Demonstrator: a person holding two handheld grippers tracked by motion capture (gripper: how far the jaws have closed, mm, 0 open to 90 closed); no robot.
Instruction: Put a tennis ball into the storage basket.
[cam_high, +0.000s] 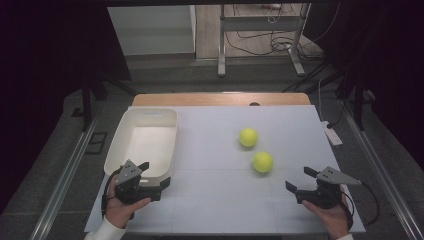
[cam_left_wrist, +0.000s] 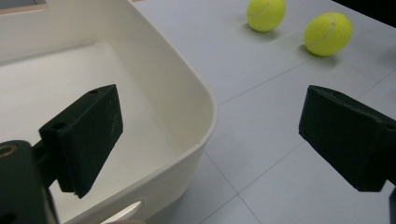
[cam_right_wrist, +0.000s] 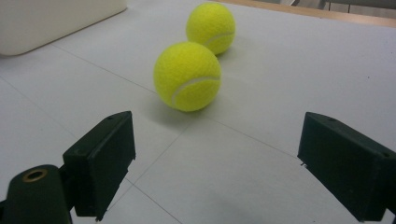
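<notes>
The right gripper (cam_high: 299, 181) stands wide open and holds nothing, pointing at the nearer tennis ball (cam_right_wrist: 187, 76) on the white table (cam_high: 215, 200); the second ball (cam_right_wrist: 211, 27) lies just behind. The left gripper (cam_high: 156, 174) is open and empty too, at the corner of the cream bin (cam_high: 112, 150). I think the right should come in low and centre the ball between the jaws before closing, so it does not roll away.

white table board (cam_high: 220, 210), metal stand (cam_high: 260, 40) (cables beneath)

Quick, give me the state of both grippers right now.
Left gripper: open, holding nothing, jaws astride the near corner of the white bin.
Right gripper: open, holding nothing, facing the nearer tennis ball.
</notes>
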